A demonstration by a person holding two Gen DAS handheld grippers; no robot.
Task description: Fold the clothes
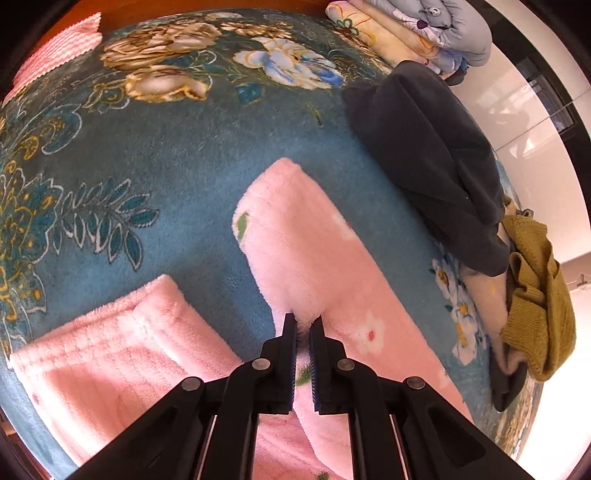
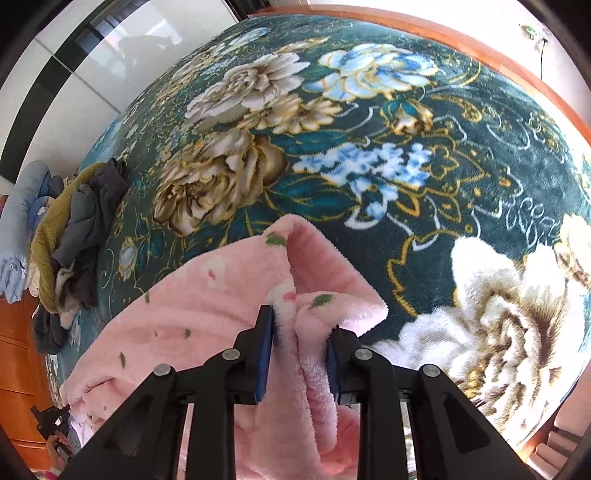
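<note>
A: What is shown in the left wrist view?

B: The left tool is seen pointed steeply down, its jaws drawn nearly together and clamped on a pinch of the pink fleece garment. The garment is laid across the teal floral blanket that covers the bed. A second pink fleece panel is seen lower left, lying flat on the blanket.

A: And in the right wrist view?

B: The right tool is shown with its jaws partly apart. A raised fold of the same pink garment is caught between them; the left pad is touched by the fleece, but whether the right pad presses on it cannot be told.

A: What else is recorded?

B: A heap of dark grey clothing and a mustard knit are piled at the bed's edge, well apart from the garment. Folded bedding is stacked at the far corner. A striped pink cloth is seen at the upper left.
</note>
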